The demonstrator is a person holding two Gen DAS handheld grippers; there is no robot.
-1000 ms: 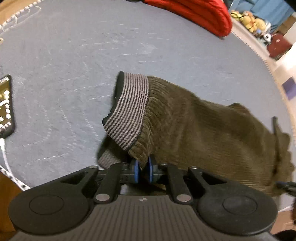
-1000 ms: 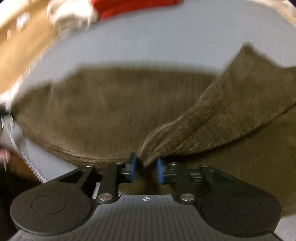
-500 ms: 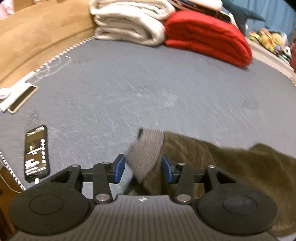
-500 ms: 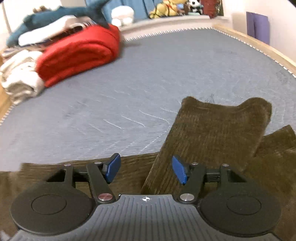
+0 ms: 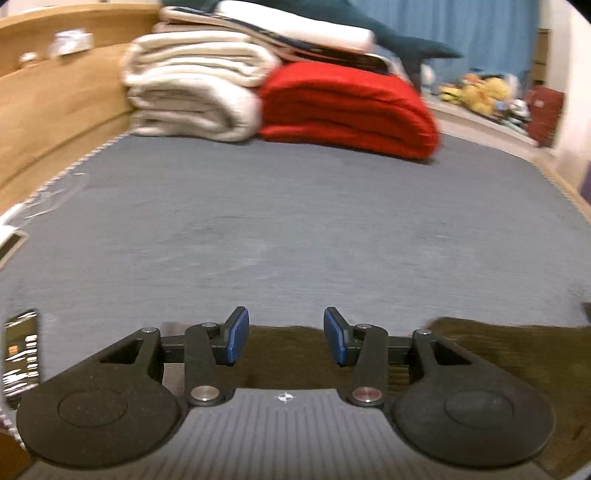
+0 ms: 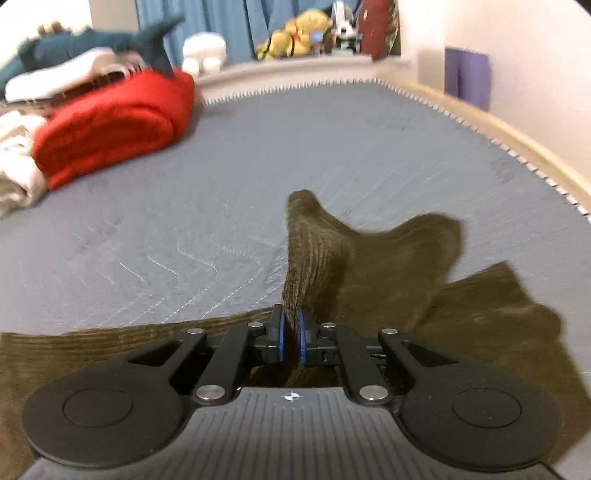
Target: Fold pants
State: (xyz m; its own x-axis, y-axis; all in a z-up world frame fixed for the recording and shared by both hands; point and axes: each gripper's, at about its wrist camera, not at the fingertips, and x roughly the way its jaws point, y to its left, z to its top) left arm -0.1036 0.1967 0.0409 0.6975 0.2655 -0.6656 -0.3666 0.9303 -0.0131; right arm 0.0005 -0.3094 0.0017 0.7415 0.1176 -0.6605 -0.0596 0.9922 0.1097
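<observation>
- The left gripper [image 5: 286,341] has its jaws parted and nothing gripped; having just been opening, they stand over the near edge of the brown corduroy pants [image 5: 498,350].
- Most of the pants lies hidden under the gripper body in the left wrist view.
- The right gripper [image 6: 290,341] is clenched on a raised ridge of the pants [image 6: 369,266], which lie spread on the grey mattress [image 6: 221,184].
- Both views are blurred; a phone [image 5: 22,350] is cut off at the left edge.
- Far off, a red blanket [image 5: 347,107] lies touching folded white bedding [image 5: 192,92] by a wooden bed frame [image 5: 55,103]; soft toys [image 6: 291,37] crowd a ledge before blue curtains [image 5: 480,33].
</observation>
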